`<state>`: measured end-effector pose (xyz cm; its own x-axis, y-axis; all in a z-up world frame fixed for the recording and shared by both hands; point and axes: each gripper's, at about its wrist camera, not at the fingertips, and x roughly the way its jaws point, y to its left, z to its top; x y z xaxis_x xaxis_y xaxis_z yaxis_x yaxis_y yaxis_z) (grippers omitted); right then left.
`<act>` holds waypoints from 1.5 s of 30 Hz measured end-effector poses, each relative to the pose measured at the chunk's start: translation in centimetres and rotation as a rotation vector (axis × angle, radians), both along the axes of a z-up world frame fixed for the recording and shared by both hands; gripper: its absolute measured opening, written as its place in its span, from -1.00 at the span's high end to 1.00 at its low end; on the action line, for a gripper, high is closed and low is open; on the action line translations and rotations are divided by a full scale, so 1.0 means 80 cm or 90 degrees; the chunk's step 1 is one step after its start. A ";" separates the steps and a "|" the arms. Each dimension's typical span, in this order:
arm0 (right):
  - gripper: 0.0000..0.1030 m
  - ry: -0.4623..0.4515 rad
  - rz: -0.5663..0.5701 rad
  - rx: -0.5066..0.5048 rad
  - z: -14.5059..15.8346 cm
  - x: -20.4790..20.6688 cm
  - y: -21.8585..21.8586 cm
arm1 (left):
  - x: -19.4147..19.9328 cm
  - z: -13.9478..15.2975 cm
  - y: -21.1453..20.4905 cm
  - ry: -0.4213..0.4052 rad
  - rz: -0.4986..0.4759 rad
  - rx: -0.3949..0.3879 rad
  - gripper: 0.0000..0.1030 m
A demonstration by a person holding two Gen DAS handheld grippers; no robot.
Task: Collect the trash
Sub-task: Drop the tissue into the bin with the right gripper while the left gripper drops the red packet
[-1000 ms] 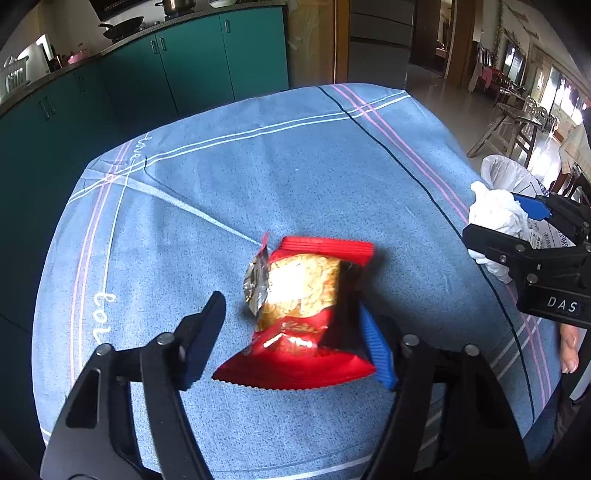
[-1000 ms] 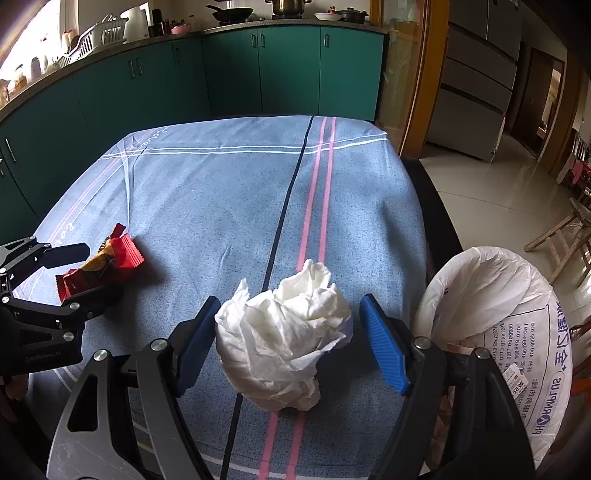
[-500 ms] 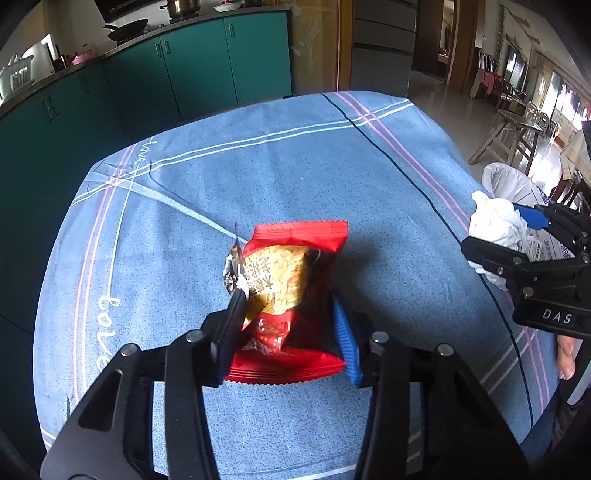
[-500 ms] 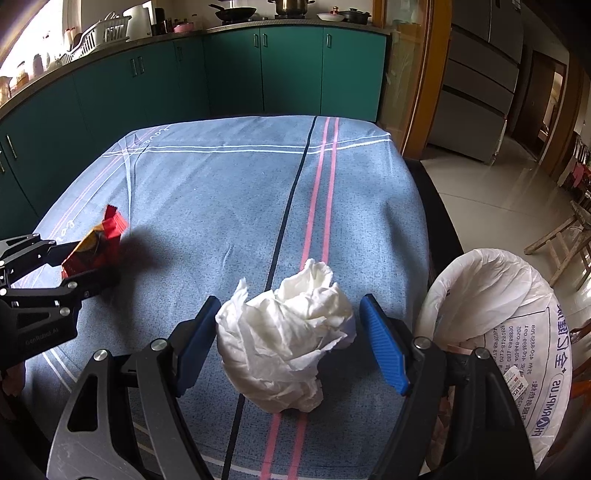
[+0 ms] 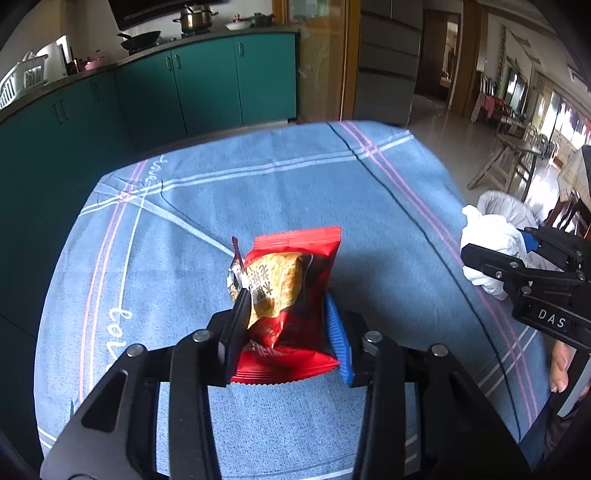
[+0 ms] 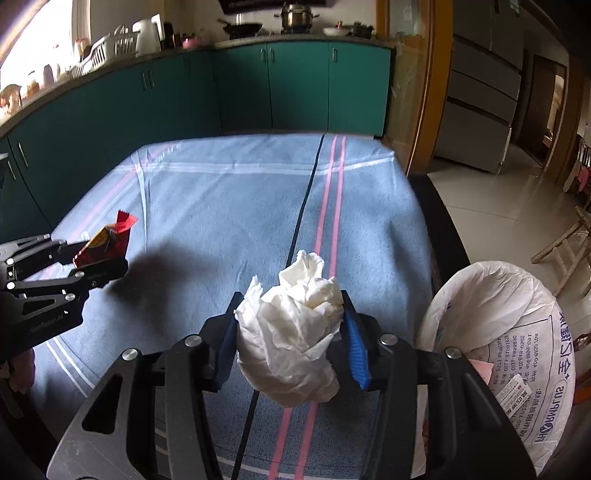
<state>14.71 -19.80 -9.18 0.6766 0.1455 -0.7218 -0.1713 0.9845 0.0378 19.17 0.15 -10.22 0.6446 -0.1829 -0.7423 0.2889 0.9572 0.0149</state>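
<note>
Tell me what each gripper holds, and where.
Left gripper, closing, pinches the snack packet by its side edges. Right gripper, closing, squeezes the crumpled tissue at its sides.

A home kitchen: teal cabinets (image 6: pixel 295 85), a pot (image 6: pixel 297 16) and pan (image 6: pixel 242 27) on the counter
</note>
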 end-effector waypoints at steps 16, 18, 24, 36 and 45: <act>0.02 -0.115 -0.286 0.020 0.058 -0.078 -0.201 | -0.034 0.052 -0.075 -0.038 -0.091 -0.057 0.20; 0.02 -0.101 -0.320 0.031 0.053 -0.088 -0.226 | -0.035 0.055 -0.111 -0.025 -0.127 -0.068 0.20; 0.02 -0.091 -0.399 0.022 0.046 -0.107 -0.271 | -0.040 0.053 -0.246 0.010 -0.236 -0.092 0.20; -0.03 -0.109 -0.442 0.008 0.049 -0.125 -0.288 | -0.046 -0.002 -0.356 0.032 -0.281 -0.005 -0.40; -0.63 -0.120 -0.401 0.005 0.058 -0.117 -0.259 | -0.033 0.034 -0.247 -0.043 -0.109 -0.004 -0.66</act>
<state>5.34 -40.54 -4.57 0.7492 -0.3152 -0.5825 0.4332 0.8985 0.0710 16.53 -19.61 -7.51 0.6521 -0.2992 -0.6966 0.4459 0.8944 0.0334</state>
